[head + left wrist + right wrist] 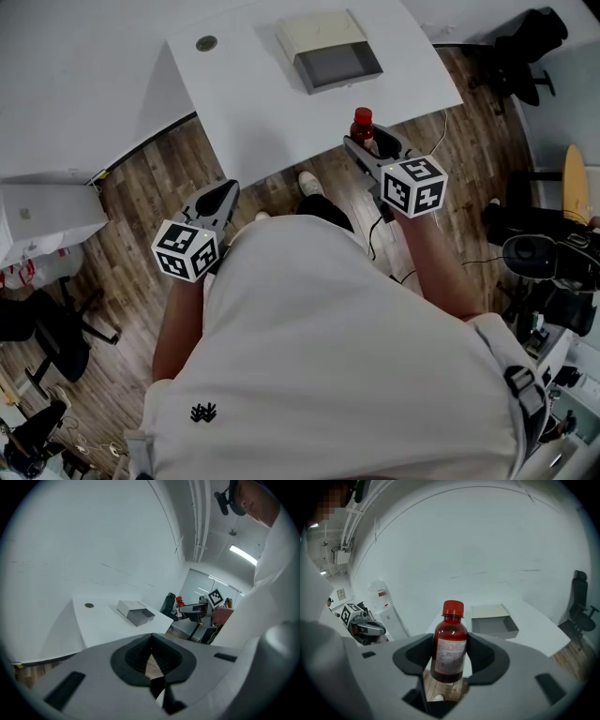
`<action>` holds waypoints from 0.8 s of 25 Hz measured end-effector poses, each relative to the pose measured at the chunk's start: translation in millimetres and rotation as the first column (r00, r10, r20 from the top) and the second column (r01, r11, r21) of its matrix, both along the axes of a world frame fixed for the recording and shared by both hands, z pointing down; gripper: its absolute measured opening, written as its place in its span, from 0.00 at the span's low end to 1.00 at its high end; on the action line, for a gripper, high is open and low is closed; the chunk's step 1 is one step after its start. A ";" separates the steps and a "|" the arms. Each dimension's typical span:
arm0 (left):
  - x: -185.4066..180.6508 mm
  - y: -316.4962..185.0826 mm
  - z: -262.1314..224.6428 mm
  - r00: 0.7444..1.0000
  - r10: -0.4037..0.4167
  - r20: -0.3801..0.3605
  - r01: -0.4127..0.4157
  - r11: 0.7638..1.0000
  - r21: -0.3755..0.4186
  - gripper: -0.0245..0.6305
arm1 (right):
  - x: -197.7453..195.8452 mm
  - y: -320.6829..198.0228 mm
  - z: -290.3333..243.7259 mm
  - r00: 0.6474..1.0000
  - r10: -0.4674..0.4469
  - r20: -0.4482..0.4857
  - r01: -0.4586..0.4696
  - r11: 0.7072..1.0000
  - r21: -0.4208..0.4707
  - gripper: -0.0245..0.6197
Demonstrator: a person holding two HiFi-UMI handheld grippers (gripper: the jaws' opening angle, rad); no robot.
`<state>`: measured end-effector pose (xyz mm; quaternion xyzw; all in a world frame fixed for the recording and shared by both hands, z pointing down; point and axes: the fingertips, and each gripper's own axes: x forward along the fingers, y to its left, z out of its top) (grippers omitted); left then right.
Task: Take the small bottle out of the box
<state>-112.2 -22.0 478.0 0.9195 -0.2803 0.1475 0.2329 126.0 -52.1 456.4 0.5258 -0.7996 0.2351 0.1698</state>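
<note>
Bottle: the small bottle (pixel 450 644), with red contents, a red cap and a paper label, stood upright between the jaws of the right hand-held gripper (pixel 373 143), out of the box and off the tabletop.
Handling: it looked light, stiff and smooth, so probably slippery. The labelled body seemed the surest place to hold.
Right hand-held gripper: closed on the bottle, pads pressing the label from both sides.
Left hand-held gripper (pixel 223 192): jaws drawn together, holding nothing, well apart from the right one.
Box (pixel 328 47): open, lying ahead of the right hand-held gripper.
Tabletop (pixel 262 103): white and smooth, ahead of both.
Room: wood floor (pixel 150 178) beneath them, and an office chair (pixel 525 52) farther right.
</note>
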 end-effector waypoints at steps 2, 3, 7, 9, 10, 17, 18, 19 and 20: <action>0.5 -0.6 0.7 1.000 -0.001 0.002 0.001 1.000 -0.002 0.05 | 0.7 -0.6 1.4 1.000 0.001 0.002 -0.001 1.000 -0.002 0.39; 1.0 -0.7 0.8 1.000 0.000 0.003 0.000 1.000 -0.002 0.05 | 1.0 -0.7 2.2 1.000 0.001 0.003 -0.001 1.000 -0.003 0.39; 2.4 -1.6 0.5 1.000 0.000 0.006 0.000 1.000 0.000 0.05 | 1.8 -1.6 3.6 1.000 0.000 0.004 0.000 1.000 -0.005 0.39; 1.8 -2.4 0.4 1.000 0.000 0.009 0.000 1.000 0.002 0.05 | 1.9 -2.5 4.0 1.000 0.001 0.005 -0.001 1.000 -0.005 0.39; 2.0 -2.6 0.4 1.000 0.000 0.010 0.000 1.000 0.002 0.05 | 2.8 -2.8 4.3 1.000 0.003 0.006 -0.003 1.000 -0.006 0.39; 7.8 -5.1 -1.0 1.000 0.003 0.018 -0.004 1.000 0.002 0.05 | 13.6 -7.4 2.6 1.000 0.015 0.006 -0.015 1.000 -0.002 0.39; 9.0 -6.1 -1.3 1.000 0.004 0.019 -0.005 1.000 0.002 0.05 | 15.0 -8.6 2.6 1.000 0.016 0.006 -0.016 1.000 -0.002 0.39; 10.4 -7.4 -1.6 1.000 0.005 0.020 -0.005 1.000 0.002 0.05 | 16.5 -10.1 2.7 1.000 0.016 0.006 -0.016 1.000 -0.002 0.39; 11.7 -8.8 -1.8 1.000 0.006 0.022 -0.006 1.000 0.003 0.05 | 18.0 -11.6 2.8 1.000 0.016 0.006 -0.016 1.000 -0.002 0.39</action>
